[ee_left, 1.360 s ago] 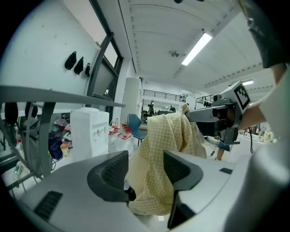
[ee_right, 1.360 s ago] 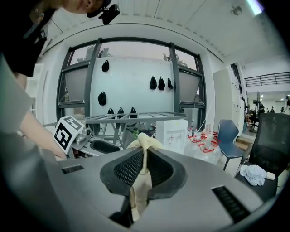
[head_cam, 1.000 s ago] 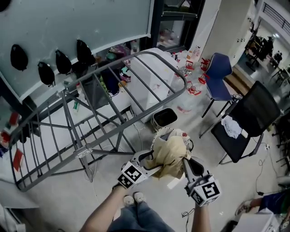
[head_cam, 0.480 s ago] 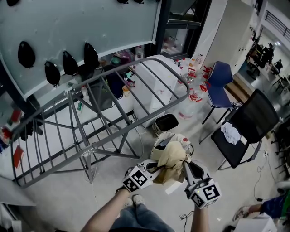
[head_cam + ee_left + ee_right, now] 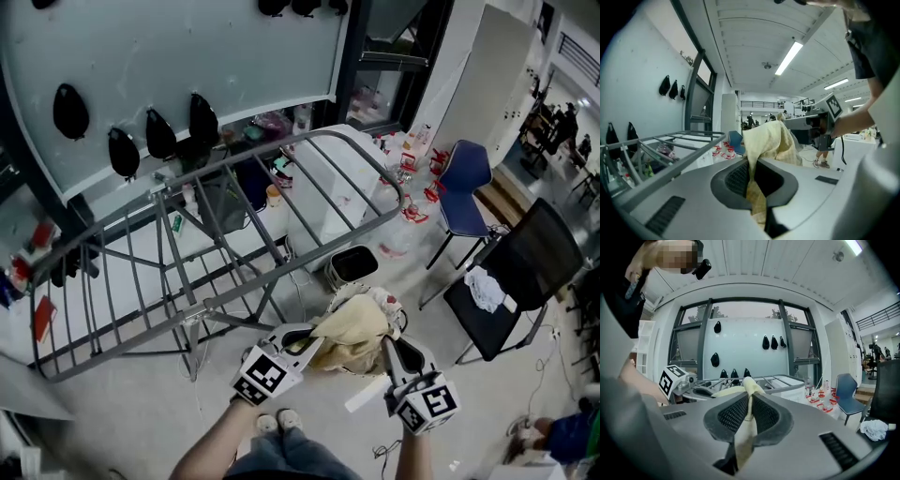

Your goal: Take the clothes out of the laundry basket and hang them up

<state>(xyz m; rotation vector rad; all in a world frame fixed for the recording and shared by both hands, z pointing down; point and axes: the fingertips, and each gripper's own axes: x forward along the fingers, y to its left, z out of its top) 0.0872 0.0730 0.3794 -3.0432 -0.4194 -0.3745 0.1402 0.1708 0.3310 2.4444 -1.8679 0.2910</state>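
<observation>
Left gripper (image 5: 302, 343) (jaws just closed), right gripper (image 5: 387, 346): two, both clamped on one yellow cloth (image 5: 352, 328); one drying rack (image 5: 234, 234) ahead, one black chair (image 5: 525, 258) right.

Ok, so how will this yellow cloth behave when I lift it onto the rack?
Probably floppy: the yellow cloth bunches and sags between the left gripper, whose jaws have just closed on it, and the right gripper. Likely light, since thin pinched folds hold it up.

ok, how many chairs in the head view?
2. A blue chair at the upper right, and a black chair below it at the right edge, with a white cloth on its seat. More may be hidden in the far background.
</observation>
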